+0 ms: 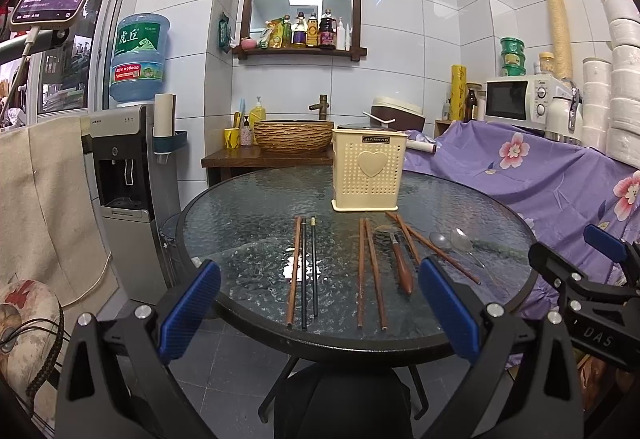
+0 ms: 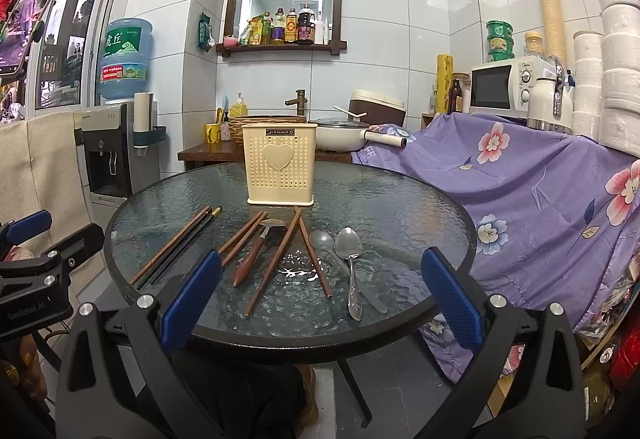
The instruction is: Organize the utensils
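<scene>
A round glass tabletop [image 2: 400, 207] holds a cream basket [image 2: 280, 165], brown and black chopsticks [image 2: 176, 247], and three spoons [image 2: 350, 259] lying flat in front of it

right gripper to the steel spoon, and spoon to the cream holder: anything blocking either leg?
Nothing visible blocks either. The right gripper is open, hovering over the table's near edge, with bare glass between it and the steel spoon. The cream holder stands upright beyond the utensils; the translucent spoon lies close beside the steel one.
</scene>
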### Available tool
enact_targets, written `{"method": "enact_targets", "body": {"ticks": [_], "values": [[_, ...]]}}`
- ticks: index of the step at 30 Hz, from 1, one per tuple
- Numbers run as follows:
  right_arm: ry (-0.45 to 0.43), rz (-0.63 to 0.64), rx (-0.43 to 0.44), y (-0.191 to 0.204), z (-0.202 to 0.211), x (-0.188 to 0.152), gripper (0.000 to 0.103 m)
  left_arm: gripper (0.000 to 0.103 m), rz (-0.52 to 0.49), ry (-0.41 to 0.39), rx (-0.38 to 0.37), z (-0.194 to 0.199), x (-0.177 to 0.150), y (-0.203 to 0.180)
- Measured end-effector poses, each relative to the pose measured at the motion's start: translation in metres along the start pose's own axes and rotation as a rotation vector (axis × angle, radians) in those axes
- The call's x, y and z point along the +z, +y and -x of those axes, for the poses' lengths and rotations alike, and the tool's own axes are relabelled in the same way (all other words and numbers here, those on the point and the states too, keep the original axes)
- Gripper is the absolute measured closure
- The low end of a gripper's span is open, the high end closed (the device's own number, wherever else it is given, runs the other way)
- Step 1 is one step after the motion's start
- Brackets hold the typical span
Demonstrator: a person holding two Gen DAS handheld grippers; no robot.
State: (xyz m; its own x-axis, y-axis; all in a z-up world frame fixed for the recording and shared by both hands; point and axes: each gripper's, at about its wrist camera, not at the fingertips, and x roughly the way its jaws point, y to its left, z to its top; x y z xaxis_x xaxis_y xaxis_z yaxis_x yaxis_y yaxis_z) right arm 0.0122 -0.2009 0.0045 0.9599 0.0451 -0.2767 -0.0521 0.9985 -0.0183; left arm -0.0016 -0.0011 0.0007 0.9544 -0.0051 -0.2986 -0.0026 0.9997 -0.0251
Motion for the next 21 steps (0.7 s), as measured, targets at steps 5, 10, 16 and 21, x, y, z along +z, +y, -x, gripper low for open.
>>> {"method": "enact_targets", "body": {"ticks": [5, 10, 16, 21], "values": [[0.000, -0.001, 0.000, -0.0001, -0.0003, 0.0001, 0.004, 0.005, 0.001, 0.000, 0.001, -0.0001, 0.0000, 0.0003], [-0.001, 0.000, 0.000, -0.0002, -0.0002, 0.0000, 0.004, 0.005, 0.000, 0.000, 0.002, -0.0001, -0.0003, -0.0005], [-0.003, 0.000, 0.000, -0.0003, 0.0019, 0.0013, 0.004, 0.005, -0.001, -0.001, 0.001, 0.0000, 0.0004, -0.0010], [-0.002, -0.001, 0.000, -0.0007, 0.0010, 0.0011, 0.004, 0.005, -0.001, 0.001, 0.001, -0.0005, 0.0002, -0.0012]]}}
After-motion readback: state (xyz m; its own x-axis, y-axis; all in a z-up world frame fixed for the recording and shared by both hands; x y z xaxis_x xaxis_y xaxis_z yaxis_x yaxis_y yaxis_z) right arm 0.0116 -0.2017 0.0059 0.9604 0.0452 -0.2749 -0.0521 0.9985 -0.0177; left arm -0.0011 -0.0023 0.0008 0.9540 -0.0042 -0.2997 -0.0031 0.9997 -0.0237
